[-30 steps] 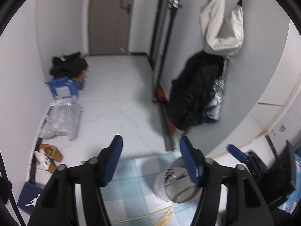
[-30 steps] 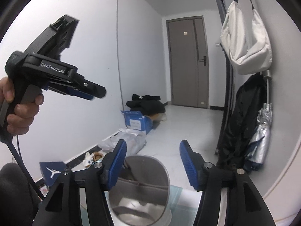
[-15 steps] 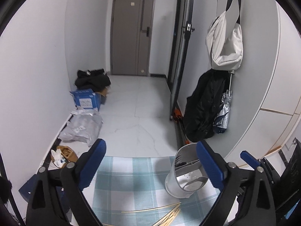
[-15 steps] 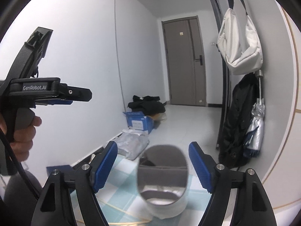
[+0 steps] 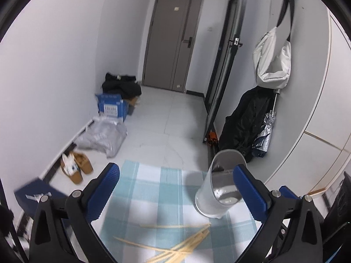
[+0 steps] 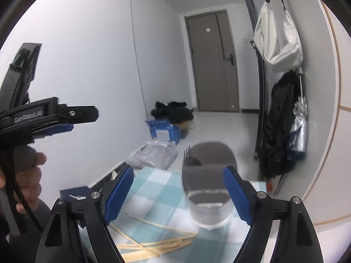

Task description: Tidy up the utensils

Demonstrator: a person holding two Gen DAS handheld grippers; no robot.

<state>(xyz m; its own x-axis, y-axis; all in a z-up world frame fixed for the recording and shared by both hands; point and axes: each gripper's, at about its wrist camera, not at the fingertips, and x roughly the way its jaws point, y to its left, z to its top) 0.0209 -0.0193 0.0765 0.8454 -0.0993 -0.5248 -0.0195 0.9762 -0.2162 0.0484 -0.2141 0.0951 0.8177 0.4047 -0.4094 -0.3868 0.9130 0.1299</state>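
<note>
Chopsticks (image 5: 175, 243) loose on cloth | left gripper (image 5: 175, 188) jaws wide apart, empty | right gripper (image 6: 178, 194) same

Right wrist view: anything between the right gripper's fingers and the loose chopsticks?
No. Right gripper hangs open above the chopsticks; only bare checked cloth shows between. The metal holder stands behind.

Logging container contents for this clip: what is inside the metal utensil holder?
A fork stands in the metal utensil holder, tines up above the rim. Its handle and anything lower down are hidden by the wall. The chopsticks lie outside on the cloth.
</note>
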